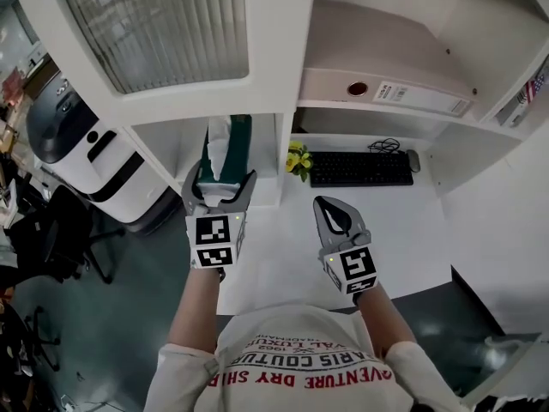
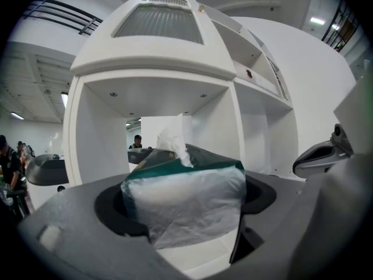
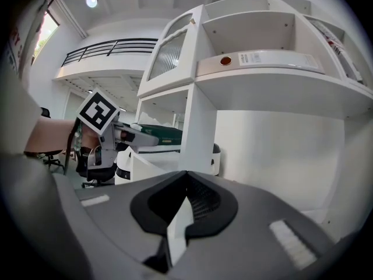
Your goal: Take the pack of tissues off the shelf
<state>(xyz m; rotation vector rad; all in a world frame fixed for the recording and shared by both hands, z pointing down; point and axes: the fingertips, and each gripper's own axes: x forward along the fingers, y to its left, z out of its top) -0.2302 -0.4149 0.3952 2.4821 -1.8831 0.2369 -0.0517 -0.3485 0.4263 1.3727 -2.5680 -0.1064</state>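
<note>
Right now your left claw (image 1: 221,187) is clenched on the pack of tissues (image 1: 235,144), one jaw on each long side, and the plastic wrap creases where the pads press in. Gripping across the narrow width makes sense: the jaws can span it, and the pack can slide straight out along the line you reached in on.

The pack sits at the mouth of the lower open bay of the shelf (image 1: 167,144), under the frosted door, with its near end between your jaws and most of its length reaching into the bay. Neither view settles whether its underside touches the shelf floor.

Its long axis runs away from you, roughly level and in line with the claw. The green top faces up, with a white tissue (image 1: 218,132) standing out of the slot, and the clear-wrapped short end points back at you.

Your right claw (image 1: 331,209) is closed on nothing, its jaws drawn together apart from a thin slit. It hangs over the white surface (image 1: 403,230), well apart from the pack. I judge that it is parked there to keep the pull-out path free.
</note>
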